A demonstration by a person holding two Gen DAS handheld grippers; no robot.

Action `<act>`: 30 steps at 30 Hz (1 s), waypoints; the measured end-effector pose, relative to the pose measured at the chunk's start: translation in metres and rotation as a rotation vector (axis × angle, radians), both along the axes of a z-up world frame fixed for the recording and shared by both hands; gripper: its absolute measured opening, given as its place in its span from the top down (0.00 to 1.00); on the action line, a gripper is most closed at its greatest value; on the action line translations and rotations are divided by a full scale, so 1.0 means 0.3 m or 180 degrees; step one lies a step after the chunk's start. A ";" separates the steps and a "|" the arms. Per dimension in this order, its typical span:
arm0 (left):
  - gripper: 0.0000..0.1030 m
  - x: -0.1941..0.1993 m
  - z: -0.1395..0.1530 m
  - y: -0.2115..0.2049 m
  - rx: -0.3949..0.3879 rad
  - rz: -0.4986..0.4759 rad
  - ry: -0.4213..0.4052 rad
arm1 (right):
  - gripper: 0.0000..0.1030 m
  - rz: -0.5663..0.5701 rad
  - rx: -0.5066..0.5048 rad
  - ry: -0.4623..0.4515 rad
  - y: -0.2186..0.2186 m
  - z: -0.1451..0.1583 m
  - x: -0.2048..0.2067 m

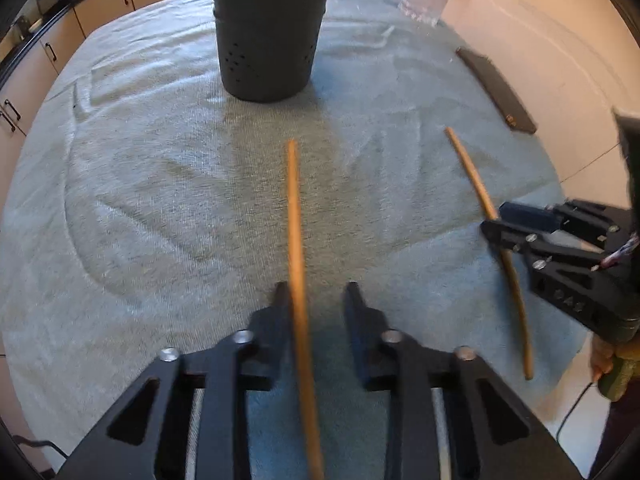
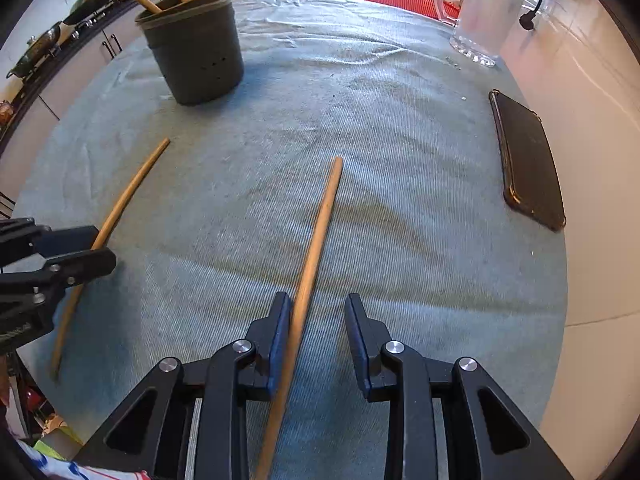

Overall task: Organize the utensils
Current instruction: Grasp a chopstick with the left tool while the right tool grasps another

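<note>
Two wooden chopsticks are seen lying on the grey-green cloth [image 1: 140, 200], each one straddled by a gripper. The left gripper [image 1: 316, 296] is spread, its jaws apart, with the left chopstick [image 1: 295, 220] running forward between them and lying hard against the left-hand finger; a clear gap is left on the other side. The right gripper [image 2: 318, 306] is likewise spread, and the right chopstick [image 2: 320, 224] is pressed close to its left-hand finger, angled slightly rightward as it extends ahead. Nothing is yet clamped by either tool.

The dark utensil holder [image 1: 269, 36], already filled with other sticks, stands ahead of the left gripper and ahead and to the left of the right one. A phone [image 2: 528, 160] lies off to the right of the right gripper, and a glass jug [image 2: 480, 12] stands farther ahead on that side.

The main risk is judged to lie in the off-centre seating. If the jaws are closed as they stand, each stick may be rolled or pushed sideways across the cloth rather than pinched squarely. A grip taken near one end would let the long free end droop or swing, and the rim of the crowded holder could be struck during insertion. The two grippers are near one another, so a collision is possible when both are lifted.
</note>
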State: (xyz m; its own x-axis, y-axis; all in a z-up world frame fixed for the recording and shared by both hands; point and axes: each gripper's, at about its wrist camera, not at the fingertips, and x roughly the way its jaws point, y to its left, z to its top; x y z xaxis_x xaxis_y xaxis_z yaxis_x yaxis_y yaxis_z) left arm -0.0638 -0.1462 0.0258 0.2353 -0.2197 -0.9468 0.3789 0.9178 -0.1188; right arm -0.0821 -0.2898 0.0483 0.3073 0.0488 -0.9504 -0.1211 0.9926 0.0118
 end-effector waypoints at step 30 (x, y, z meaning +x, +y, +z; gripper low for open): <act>0.94 -0.083 0.176 0.171 -0.0605 0.0188 -0.0693 | 0.94 -0.0097 0.0422 -0.0531 0.037 0.098 -0.010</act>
State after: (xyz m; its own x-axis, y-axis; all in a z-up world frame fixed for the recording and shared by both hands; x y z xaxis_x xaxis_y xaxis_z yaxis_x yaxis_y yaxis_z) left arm -0.0886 -0.0951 0.0785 0.4461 -0.3682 -0.8157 0.3610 0.9081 -0.2124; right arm -0.0852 -0.2787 0.0777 0.4630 0.1583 -0.8721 -0.1022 0.9869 0.1249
